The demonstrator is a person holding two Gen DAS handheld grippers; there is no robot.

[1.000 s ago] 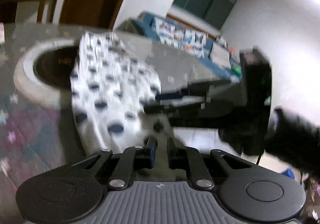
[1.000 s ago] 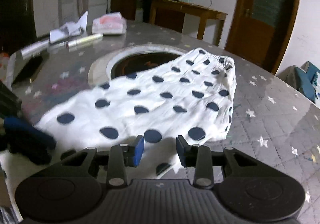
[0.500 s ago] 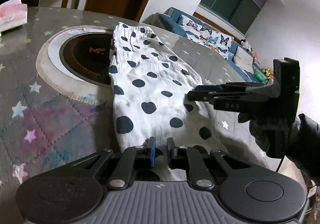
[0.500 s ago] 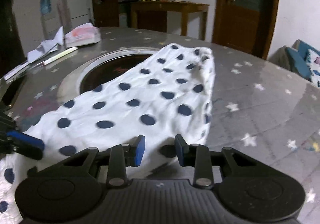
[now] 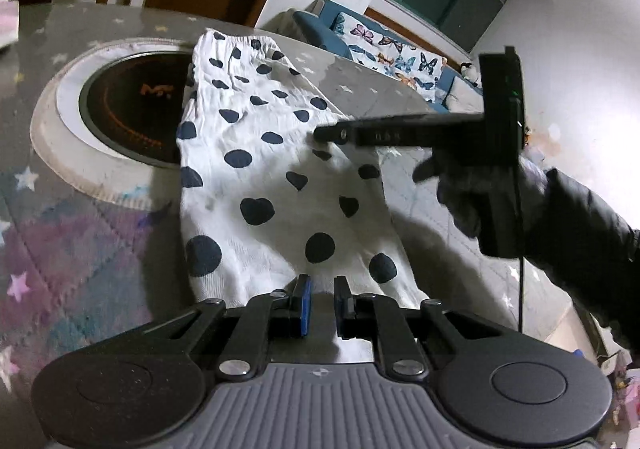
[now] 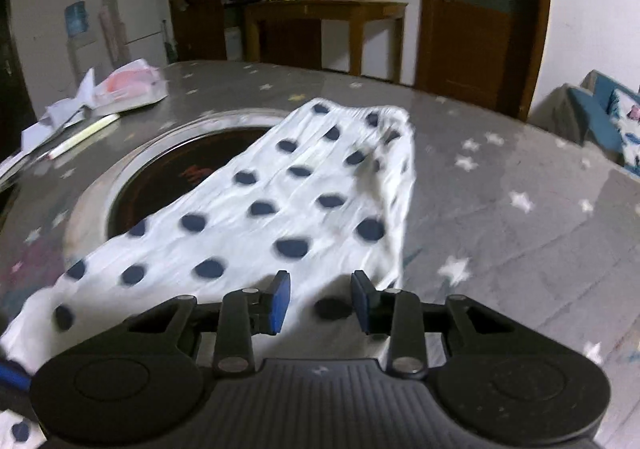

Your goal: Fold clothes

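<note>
A white garment with dark blue dots [image 5: 276, 177] lies stretched along the grey star-patterned table [image 5: 80, 233], partly over a round cooktop; it also shows in the right wrist view [image 6: 280, 205]. My left gripper [image 5: 320, 303] sits at the garment's near hem with its jaws a narrow gap apart and cloth between them. My right gripper [image 6: 320, 299] is open over the garment's side edge; in the left wrist view its fingers [image 5: 352, 133] hover above the cloth's right side.
A round built-in cooktop [image 5: 128, 109] with a white rim lies under the garment's left edge. A tissue pack [image 6: 128, 87], papers and a pen [image 6: 84, 135] lie at the table's far left. A sofa [image 5: 392, 53] stands beyond the table.
My right gripper has moved farther along the garment toward its waistband end and its jaws have widened. My left gripper stays at the near hem.
</note>
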